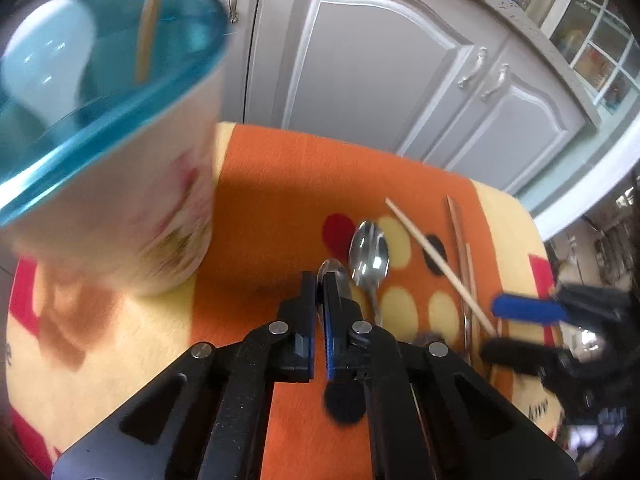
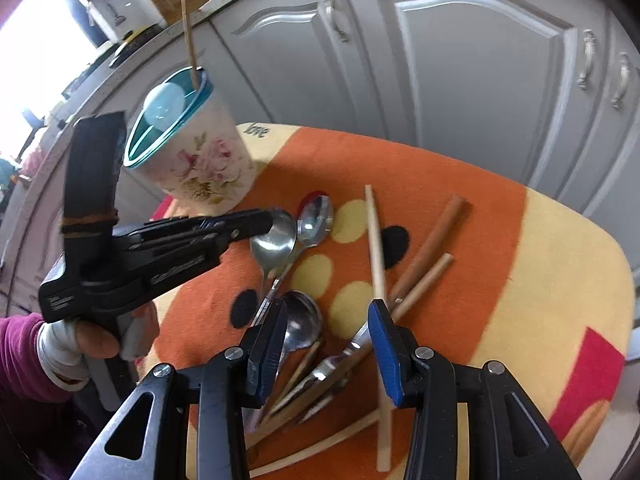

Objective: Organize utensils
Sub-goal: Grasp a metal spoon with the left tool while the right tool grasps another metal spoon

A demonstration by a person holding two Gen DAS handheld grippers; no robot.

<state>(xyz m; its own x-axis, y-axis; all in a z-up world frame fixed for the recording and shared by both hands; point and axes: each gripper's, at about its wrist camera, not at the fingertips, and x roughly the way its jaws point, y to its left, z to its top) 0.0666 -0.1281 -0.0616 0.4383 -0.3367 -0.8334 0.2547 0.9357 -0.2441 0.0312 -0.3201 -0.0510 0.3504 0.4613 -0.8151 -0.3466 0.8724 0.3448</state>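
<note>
While the left wrist view looks down over an orange and yellow cloth (image 1: 260, 208) on the worktop, the left tongs (image 1: 320, 284) stand pinched on the bowl of a steel spoon (image 1: 334, 276), its tip showing past the fingertips. A second spoon (image 1: 369, 258) lies bowl-up just to the right of them, touching or nearly touching the held one. Further right a pale chopstick (image 1: 436, 264) crosses darker wooden sticks (image 1: 466, 280). To the upper left, close to the lens and blurred, a floral cup (image 1: 132, 184) with a blue rim holds a white spoon (image 1: 48, 64) and one upright chopstick (image 1: 150, 24). The right tongs (image 1: 520, 328) reach in from the right edge, one blue pad and one dark finger apart.

In the right wrist view, the right tongs (image 2: 328, 344) are spread wide above a heap of cutlery: a steel ladle-like spoon (image 2: 300, 320) lies between the fingers near the left one, and a long pale chopstick (image 2: 378, 264) passes just inside the right blue pad (image 2: 386, 356). Two brown wooden handles (image 2: 432, 240) lie beyond, near the right finger. The left tongs (image 2: 266, 222), held by a gloved hand (image 2: 88, 340), clamp the spoon (image 2: 276, 242) beside the second spoon (image 2: 318, 216). The floral cup (image 2: 200, 164) stands behind them on the cloth (image 2: 480, 208), in front of grey cabinet doors (image 2: 460, 72).
</note>
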